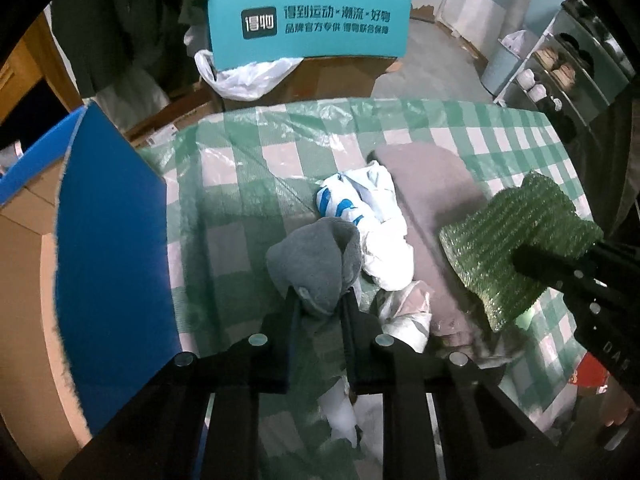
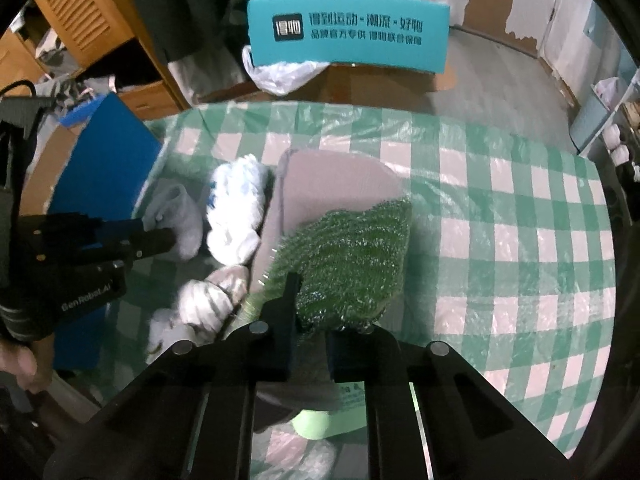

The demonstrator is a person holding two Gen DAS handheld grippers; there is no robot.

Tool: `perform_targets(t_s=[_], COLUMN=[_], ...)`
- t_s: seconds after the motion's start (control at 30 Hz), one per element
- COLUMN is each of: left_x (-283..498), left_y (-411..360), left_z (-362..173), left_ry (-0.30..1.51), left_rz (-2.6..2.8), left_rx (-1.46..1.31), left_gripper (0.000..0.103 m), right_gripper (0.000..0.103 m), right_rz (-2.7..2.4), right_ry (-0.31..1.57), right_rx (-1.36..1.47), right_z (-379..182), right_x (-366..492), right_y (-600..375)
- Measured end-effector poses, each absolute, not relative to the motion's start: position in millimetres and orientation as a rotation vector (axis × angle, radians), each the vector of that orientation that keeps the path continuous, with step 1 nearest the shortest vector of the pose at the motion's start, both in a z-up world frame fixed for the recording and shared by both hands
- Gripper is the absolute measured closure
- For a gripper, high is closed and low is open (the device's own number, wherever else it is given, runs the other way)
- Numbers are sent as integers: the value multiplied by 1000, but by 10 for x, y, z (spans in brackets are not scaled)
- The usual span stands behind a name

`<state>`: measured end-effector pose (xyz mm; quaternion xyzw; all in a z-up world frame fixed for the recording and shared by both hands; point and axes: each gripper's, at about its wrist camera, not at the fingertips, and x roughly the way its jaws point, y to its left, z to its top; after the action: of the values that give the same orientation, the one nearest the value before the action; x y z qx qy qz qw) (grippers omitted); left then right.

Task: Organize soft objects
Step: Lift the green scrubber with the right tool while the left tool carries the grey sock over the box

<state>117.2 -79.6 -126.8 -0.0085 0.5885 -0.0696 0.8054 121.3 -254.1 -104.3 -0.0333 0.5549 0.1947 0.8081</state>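
My left gripper [image 1: 318,300] is clamped on a bunched grey sock [image 1: 314,260], lifted just above the checked tablecloth [image 1: 248,184]. It is light and limp, so it droops from the pinch; I judge a hold on the thick folded part safest, since a thin edge could slip free. My right gripper [image 2: 310,312] is closed on a green bubble-wrap pouch [image 2: 356,256], also light, springy and a little slick, best held deep rather than by the rim.

Just beyond the sock lies a crumpled white-and-blue plastic bag [image 1: 360,204], touching a flat mauve felt pad [image 1: 432,184] that runs under the pouch. The upright blue flap of a cardboard box [image 1: 112,240] stands close on my left and could catch the sock. Farther off, past the table, is a teal printed box flap [image 1: 308,24].
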Motion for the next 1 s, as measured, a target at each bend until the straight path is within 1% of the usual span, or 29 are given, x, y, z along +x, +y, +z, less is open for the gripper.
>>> perform_targets(t_s=[1.0], left_x=[661], left_y=[-649], left_z=[-675], left_ry=[1146], left_rz=[-162], left_rx=[29], left_gripper=[86], right_gripper=[93], right_rz=[415], right_ry=[1077], right_rx=[-77], right_z=[-463], right_x=[951], right_y=[-2453])
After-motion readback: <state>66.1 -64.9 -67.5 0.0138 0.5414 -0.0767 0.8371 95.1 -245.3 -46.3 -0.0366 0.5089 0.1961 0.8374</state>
